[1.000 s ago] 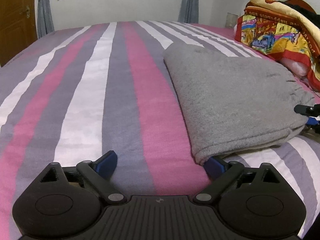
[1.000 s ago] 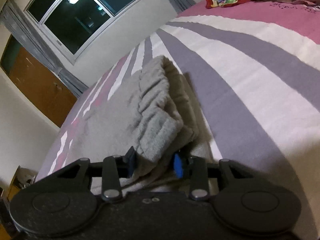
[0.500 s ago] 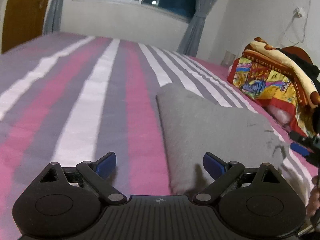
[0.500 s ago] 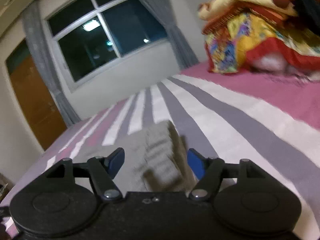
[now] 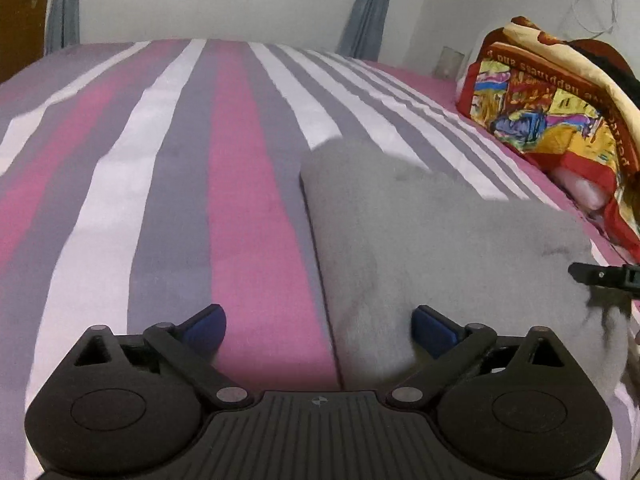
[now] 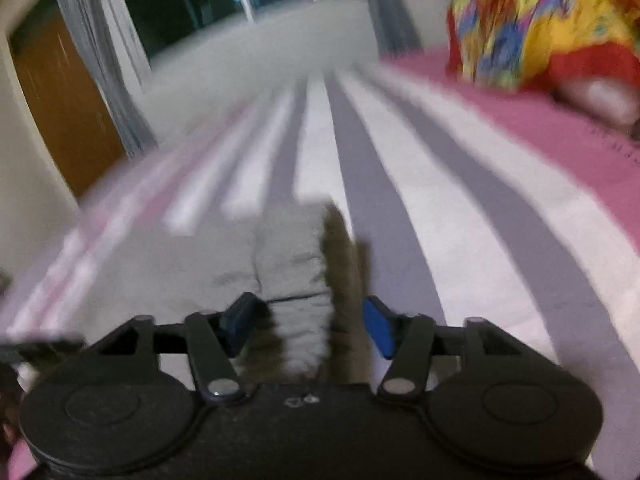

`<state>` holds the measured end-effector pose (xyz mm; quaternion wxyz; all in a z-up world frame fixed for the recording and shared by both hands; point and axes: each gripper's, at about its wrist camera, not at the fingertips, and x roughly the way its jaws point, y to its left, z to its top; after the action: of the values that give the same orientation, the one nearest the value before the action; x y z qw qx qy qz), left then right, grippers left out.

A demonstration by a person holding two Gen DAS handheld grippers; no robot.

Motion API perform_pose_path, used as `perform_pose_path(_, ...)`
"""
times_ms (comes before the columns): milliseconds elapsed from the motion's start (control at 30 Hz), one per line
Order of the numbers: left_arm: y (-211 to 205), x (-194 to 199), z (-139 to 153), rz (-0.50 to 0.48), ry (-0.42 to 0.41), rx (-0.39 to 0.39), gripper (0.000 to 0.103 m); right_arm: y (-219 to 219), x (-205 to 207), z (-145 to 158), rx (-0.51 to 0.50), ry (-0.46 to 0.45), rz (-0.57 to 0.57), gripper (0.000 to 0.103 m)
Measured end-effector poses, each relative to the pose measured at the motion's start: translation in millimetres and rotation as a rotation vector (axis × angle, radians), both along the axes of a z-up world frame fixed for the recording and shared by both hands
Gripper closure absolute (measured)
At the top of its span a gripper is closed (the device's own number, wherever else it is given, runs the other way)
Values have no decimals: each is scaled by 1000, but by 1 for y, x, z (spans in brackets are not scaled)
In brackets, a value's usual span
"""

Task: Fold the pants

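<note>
The grey pants (image 5: pixel 432 236) lie folded in a flat block on the striped bed. My left gripper (image 5: pixel 318 330) is open and empty, its right finger over the pants' near left corner. My right gripper (image 6: pixel 306 322) is open, its blue pads either side of the ribbed waistband end (image 6: pixel 296 264) without gripping it. The right gripper's black tip (image 5: pixel 600 274) shows at the right edge of the left wrist view. The right wrist view is motion-blurred.
The bed sheet (image 5: pixel 240 184) has pink, grey and white stripes. A bright patterned folded blanket (image 5: pixel 552 112) lies at the head of the bed on the right, also in the right wrist view (image 6: pixel 532 28). A window, curtains and a wooden door (image 6: pixel 68 104) stand beyond.
My right gripper let go of the pants' waistband and opened, then pulled back. My left gripper lifted off the near corner and stays open. The pants lie folded.
</note>
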<state>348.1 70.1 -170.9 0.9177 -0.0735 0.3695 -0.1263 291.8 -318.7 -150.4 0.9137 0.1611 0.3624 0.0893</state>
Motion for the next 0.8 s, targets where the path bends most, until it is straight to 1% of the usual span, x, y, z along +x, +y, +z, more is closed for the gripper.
perform_pose_path(33, -1, 4, 6, -4, -25, 0, 4, -3, 4, 5, 12, -16, 3, 34)
perform_pose_path(67, -2, 11, 11, -9, -47, -2, 4, -4, 4, 14, -7, -60, 4, 46)
perform_pose_path(100, -2, 19, 14, -15, -58, -6, 4, -4, 5, 23, -26, -102, 4, 51)
perform_pose_path(133, -4, 28, 17, -16, -63, -4, 4, -5, 11, 29, -15, -120, 13, 52)
perform_pose_path(167, -2, 35, 17, -13, -64, 1, 4, -5, 18, 31, 2, -122, 22, 51)
perform_pose_path(200, -4, 48, 17, -12, -59, 1, 4, -3, 27, 31, -1, -112, 28, 52)
perform_pose_path(267, -9, 67, 13, -9, -30, 10, 4, 7, 45, 27, -55, -76, 35, 51)
perform_pose_path(333, -12, 88, 1, -5, 47, 16, 4, 17, 61, 12, -125, 0, 57, 48)
perform_pose_path(367, -15, 91, -3, -5, 51, 24, 1, 19, 67, 8, -138, 26, 61, 46)
perform_pose_path(400, -19, 92, -5, -10, 47, 50, 0, 21, 69, 5, -136, 29, 60, 45)
perform_pose_path(467, -21, 92, -6, -11, 47, 62, 0, 21, 70, 3, -146, 29, 60, 40)
perform_pose_path(633, -21, 86, -7, -5, 39, 62, 0, 19, 65, 0, -153, 19, 68, 39)
perform_pose_path(700, -22, 86, -6, 0, 42, 67, 0, 24, 60, 8, -157, 20, 63, 39)
perform_pose_path(800, -23, 87, -6, 3, 46, 68, 0, 22, 62, 9, -153, 23, 58, 38)
